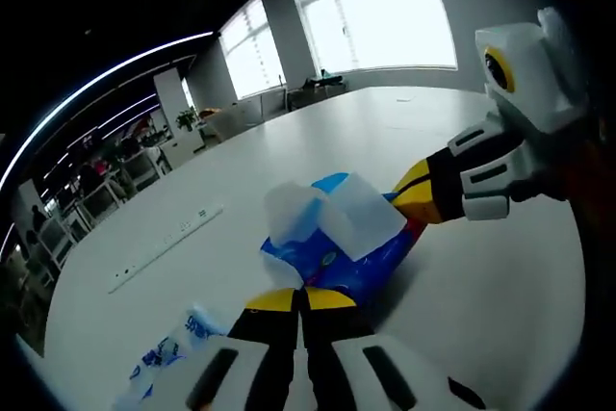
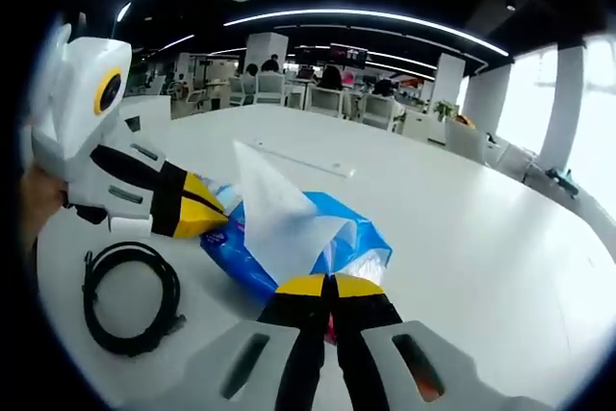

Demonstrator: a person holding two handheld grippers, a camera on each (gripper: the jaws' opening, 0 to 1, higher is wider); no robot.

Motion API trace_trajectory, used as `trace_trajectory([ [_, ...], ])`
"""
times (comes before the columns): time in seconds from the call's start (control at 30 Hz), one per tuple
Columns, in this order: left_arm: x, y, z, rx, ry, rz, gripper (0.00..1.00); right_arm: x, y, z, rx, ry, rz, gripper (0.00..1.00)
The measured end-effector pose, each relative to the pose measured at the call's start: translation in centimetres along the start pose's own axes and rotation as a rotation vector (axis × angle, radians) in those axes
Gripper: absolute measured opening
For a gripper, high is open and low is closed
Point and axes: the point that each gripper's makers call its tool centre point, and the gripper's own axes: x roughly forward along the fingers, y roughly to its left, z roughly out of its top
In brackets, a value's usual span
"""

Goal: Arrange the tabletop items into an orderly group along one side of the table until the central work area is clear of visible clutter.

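Blue plastic is what both claws are working on: a soft tissue pack [image 1: 337, 257] lies on the white bench [image 1: 404, 132], at the lower centre of the left gripper view and just above the jaws in the right gripper view, with white tissue [image 2: 274, 209] standing up out of its opening.

Your left claw [image 1: 303, 300] sits at the bottom centre of its own view, jaws pressed together at the near edge of the pack, and it looks clenched on the wrapper. Your right claw [image 2: 329, 286] also has its yellow tips closed together at the pack's near edge; whether film is caught between them is hard to tell, since the tips hide the contact.

If both ends are held, lift them together and keep them level, because the wrapper will sag and the loose tissue may slip out. Do not pull the claws apart; the film could tear or more sheets could come out. Carry the pack low over the bench to one side.

A coiled black cable [image 2: 130, 295] lies at the lower left of the right gripper view, near the pack but apart from it; steer clear so you do not drag it. A long white power strip [image 1: 164, 247] lies at centre left of the left gripper view, and another blue-and-white packet [image 1: 164, 363] lies at the lower left. Set the pack down near these, edges parallel, then let go one claw at a time.
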Motion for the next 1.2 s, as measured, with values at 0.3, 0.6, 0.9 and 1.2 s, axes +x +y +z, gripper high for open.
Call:
trace_trajectory([
  [0.3,0.5,-1.7,-1.7,0.083,0.045,-0.001,0.00,0.5,0.6,-2.6,-0.004,0.056,0.008,0.00],
  [0.6,0.6,-2.0,-1.9,0.095,0.062,-0.015,0.00,0.6,0.7,-3.8,0.023,0.082,0.020,0.00],
  [0.9,0.6,-2.0,-1.9,0.123,0.059,-0.017,0.01,0.4,0.7,-3.8,0.021,0.077,0.018,0.00],
  [1.2,-0.5,-1.0,-1.9,0.190,0.038,-0.026,0.33,-0.8,0.5,-3.7,0.044,0.039,0.028,0.24],
])
